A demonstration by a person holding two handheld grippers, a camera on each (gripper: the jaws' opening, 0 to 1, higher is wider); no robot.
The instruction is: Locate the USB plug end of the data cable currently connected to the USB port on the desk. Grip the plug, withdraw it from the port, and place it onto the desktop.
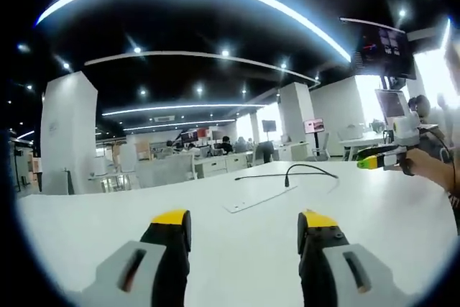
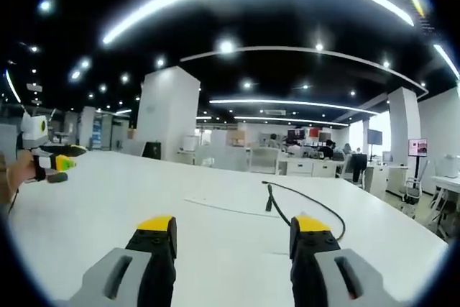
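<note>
Looking along my left gripper [image 1: 244,224], I see its 2 yellow-tipped jaws spread wide with nothing between them, hovering low over the desk [image 1: 108,228]. The plug [image 1: 287,177] stands upright at the far end of the port plate [image 1: 248,200], well ahead of the jaws, and the cable [image 1: 313,169] loops away from it to the right and lies on the desk farther back. My right gripper [image 1: 374,161] comes in from the right, held above the desk, and I cannot tell how its jaws stand from here. To do this step well I judge I should bring 1 gripper down over the plug, close on its body rather than on the thin cable, and pull straight up along the port's line so nothing bends. In the right gripper view my right gripper [image 2: 231,228] also has its 2 jaws spread and empty. The plug [image 2: 269,199] stands just beyond them, a little right of centre, nearer to this gripper, so I think this one suits the grip better. The cable [image 2: 316,210] curves off to the right and back toward the jaws; the plate [image 2: 215,206] is a faint flat outline to the plug's left. My left gripper [image 2: 61,162] shows at the far left. The desk [image 2: 108,192] is white, smooth and bare apart from these things. Beyond it is a large open office with white pillars, rows of desks, screens, seated people far back, and long light strips on a dark ceiling.
</note>
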